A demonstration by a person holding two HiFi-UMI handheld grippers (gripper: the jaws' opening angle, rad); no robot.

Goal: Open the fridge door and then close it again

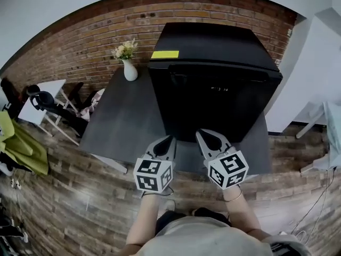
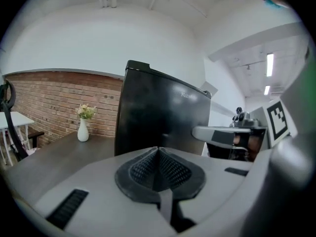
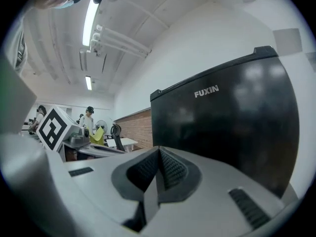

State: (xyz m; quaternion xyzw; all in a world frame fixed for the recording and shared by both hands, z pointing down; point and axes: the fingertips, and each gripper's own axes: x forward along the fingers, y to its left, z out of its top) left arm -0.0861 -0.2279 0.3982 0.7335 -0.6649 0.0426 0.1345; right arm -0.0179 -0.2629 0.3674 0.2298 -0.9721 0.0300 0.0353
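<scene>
Two bare forearms rise from the bottom centre of the head view, the left forearm (image 1: 143,217) and the right forearm (image 1: 243,211). Each one runs up into a gripper, so there are two grippers, side by side and pointing toward the upper part of the frame. Each carries one cube with square markers, two cubes in all, one at (image 1: 153,174) and one at (image 1: 228,169).

The left gripper (image 1: 169,141) has its claw fully closed. In the left gripper view (image 2: 158,150) the ribbed pads meet at the tip with nothing between them. The right gripper (image 3: 158,151) is closed the same way, pad against pad and empty. In the head view it (image 1: 203,136) sits just right of the left one, and the two tips lean slightly toward each other.

One black fridge (image 1: 213,89) fills the upper centre of the head view. Its door faces the person and looks shut. It stands on one dark table (image 1: 125,121), and both claw tips are near its front without touching it. The fridge also fills the middle of the left gripper view (image 2: 158,117) and the right half of the right gripper view (image 3: 227,127).

One yellow sticker (image 1: 164,54) lies on the fridge top, at its left front corner. One white vase of flowers (image 1: 129,68) stands on the table just left of the fridge, in front of the brick wall (image 1: 80,41).
</scene>
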